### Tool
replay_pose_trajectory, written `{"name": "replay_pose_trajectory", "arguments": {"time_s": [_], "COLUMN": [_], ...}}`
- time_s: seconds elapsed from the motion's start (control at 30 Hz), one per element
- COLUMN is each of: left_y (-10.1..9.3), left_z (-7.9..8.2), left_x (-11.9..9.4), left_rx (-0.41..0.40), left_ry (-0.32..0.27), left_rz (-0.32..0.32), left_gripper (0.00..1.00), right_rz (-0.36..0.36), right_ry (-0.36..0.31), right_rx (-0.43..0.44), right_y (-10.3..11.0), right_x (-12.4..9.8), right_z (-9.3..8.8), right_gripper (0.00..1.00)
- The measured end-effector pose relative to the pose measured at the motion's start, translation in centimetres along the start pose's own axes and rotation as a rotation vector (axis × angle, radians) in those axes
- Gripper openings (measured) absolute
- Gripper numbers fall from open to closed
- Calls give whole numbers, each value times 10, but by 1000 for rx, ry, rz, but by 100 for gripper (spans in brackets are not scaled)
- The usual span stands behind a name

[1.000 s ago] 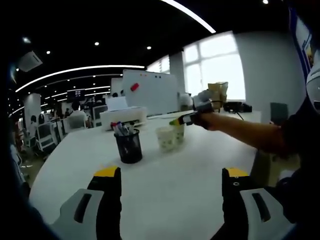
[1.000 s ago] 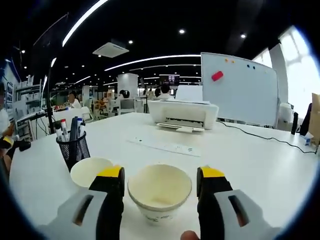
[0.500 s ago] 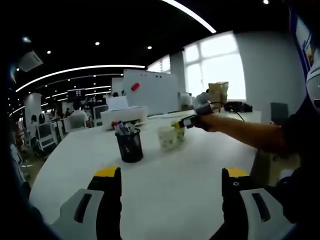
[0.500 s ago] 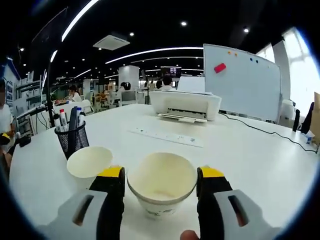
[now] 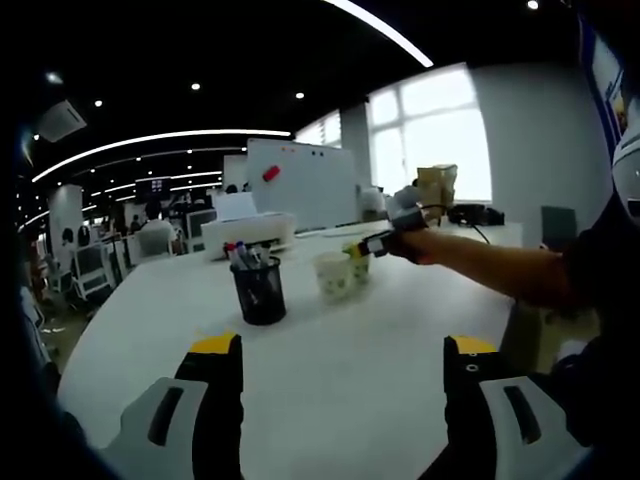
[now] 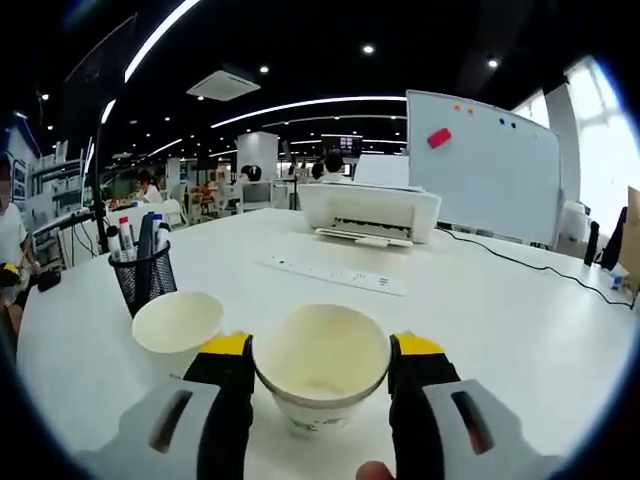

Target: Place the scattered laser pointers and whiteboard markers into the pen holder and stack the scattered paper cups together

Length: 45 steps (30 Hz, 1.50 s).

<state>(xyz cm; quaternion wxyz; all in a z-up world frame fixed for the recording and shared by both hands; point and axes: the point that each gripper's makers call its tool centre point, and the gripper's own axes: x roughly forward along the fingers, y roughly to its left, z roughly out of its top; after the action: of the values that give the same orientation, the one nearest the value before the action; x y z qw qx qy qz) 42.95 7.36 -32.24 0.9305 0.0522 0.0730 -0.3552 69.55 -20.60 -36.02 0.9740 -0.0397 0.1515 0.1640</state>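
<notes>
A white paper cup (image 6: 320, 365) stands upright between the jaws of my right gripper (image 6: 322, 346), which press against its sides. A second paper cup (image 6: 178, 321) stands just left of it, apart. The black mesh pen holder (image 6: 143, 281) with several markers is further left. In the left gripper view the pen holder (image 5: 258, 291) sits mid-table, with the two cups (image 5: 334, 276) to its right and the right gripper (image 5: 372, 240) at them, held by a person's hand. My left gripper (image 5: 342, 346) hovers open over bare table, well short of them.
A white printer (image 6: 370, 212), a power strip (image 6: 331, 275) and a whiteboard (image 6: 488, 172) lie beyond the cups. A black cable (image 6: 520, 265) runs across the white table (image 6: 520, 330) on the right. The person's forearm (image 5: 490, 265) reaches across the right side. Office desks and people fill the background.
The right jaws have drawn in slightly until they touch the cup's sides. The cup looks a little closer than a second ago. The left gripper view is almost unchanged.
</notes>
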Motion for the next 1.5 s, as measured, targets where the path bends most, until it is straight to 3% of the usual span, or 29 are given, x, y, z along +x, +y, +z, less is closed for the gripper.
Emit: {"name": "replay_pose_trajectory", "arguments": {"time_s": [0.37,1.5], "left_y": [-2,-6], "left_z": [1,5], "left_x": [0,-3], "left_rx": [-3,2], "left_ry": [-1,-7], "left_rz": [-2,-3], "left_gripper": [85,85], "right_rz": [-14,-22], "right_ry": [7,-59], "right_rx": [0,12], "right_y": [-2,-4], "right_x": [-2,-24], "right_z": [-1,14], "right_gripper": [49,48]}}
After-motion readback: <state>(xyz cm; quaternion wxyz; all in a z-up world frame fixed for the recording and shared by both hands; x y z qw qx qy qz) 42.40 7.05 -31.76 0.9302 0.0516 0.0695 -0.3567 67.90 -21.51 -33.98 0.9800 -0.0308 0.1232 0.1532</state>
